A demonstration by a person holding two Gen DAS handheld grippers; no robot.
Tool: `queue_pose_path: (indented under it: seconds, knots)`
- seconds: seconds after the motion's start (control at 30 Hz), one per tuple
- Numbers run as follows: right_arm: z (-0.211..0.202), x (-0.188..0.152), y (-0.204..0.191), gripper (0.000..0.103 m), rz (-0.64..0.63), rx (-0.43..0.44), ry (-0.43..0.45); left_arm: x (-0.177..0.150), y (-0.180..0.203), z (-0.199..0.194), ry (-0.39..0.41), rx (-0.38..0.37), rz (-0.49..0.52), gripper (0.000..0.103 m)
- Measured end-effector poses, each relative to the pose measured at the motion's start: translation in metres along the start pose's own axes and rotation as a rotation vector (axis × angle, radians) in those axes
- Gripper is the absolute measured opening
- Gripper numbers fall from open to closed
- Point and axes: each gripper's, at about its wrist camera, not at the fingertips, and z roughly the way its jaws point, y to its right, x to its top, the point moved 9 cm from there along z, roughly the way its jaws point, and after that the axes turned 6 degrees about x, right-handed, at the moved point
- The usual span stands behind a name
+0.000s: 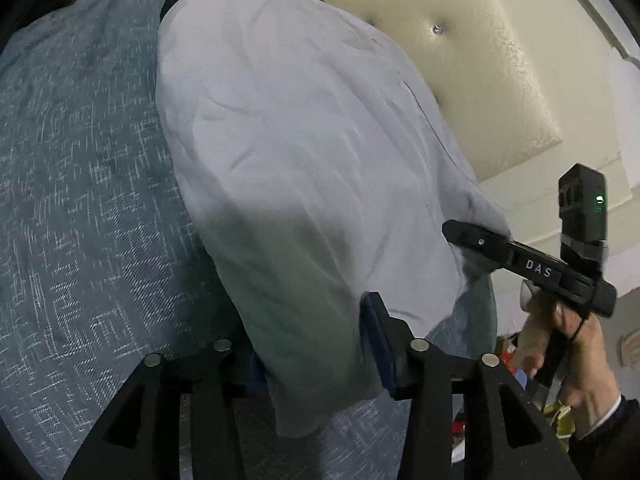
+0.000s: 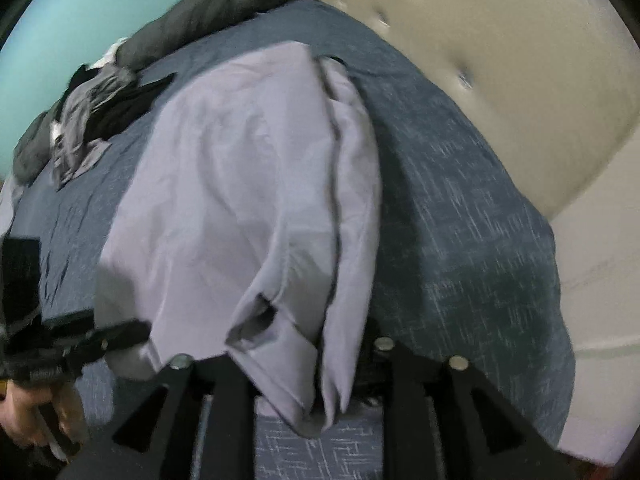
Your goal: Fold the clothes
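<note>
Shirt (image 1: 304,168) hem sits between both claws. Left gripper (image 1: 316,344) jaws are spread, cloth loose between them; right gripper (image 2: 316,364) is part-spread around a bunched corner, pinch unclear. Shirt lies flat on bed (image 1: 80,200), running to 12 o'clock. Likely step: the fold is laid down and being released. Next: back both out toward 6 o'clock without dragging cloth.

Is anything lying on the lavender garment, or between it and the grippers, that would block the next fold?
Nothing visible: the lavender garment lies bare on the blue bedspread, its near edge between both grippers' fingers; the dark clothes pile sits apart.
</note>
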Motion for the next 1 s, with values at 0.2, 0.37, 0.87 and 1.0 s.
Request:
queue_pose_path:
  seconds: [0.2, 0.37, 0.87, 1.0]
  knots:
    - [-0.044, 0.001, 0.024, 0.046, 0.063, -0.051, 0.096, 0.0, -0.015, -0.049, 0.065, 0.042, 0.059, 0.055]
    - [-0.087, 0.027, -0.004, 0.046, 0.004, -0.022, 0.268, 0.02, -0.006, -0.069, 0.138, 0.107, 0.155, 0.055]
    - [0.012, -0.01, 0.009, 0.0, 0.042, -0.082, 0.095, 0.026, -0.02, -0.005, 0.037, 0.212, 0.296, 0.055]
    - [0.024, -0.015, 0.013, 0.0, 0.054, -0.106, 0.093, 0.023, -0.023, -0.003, 0.026, 0.208, 0.274, 0.055]
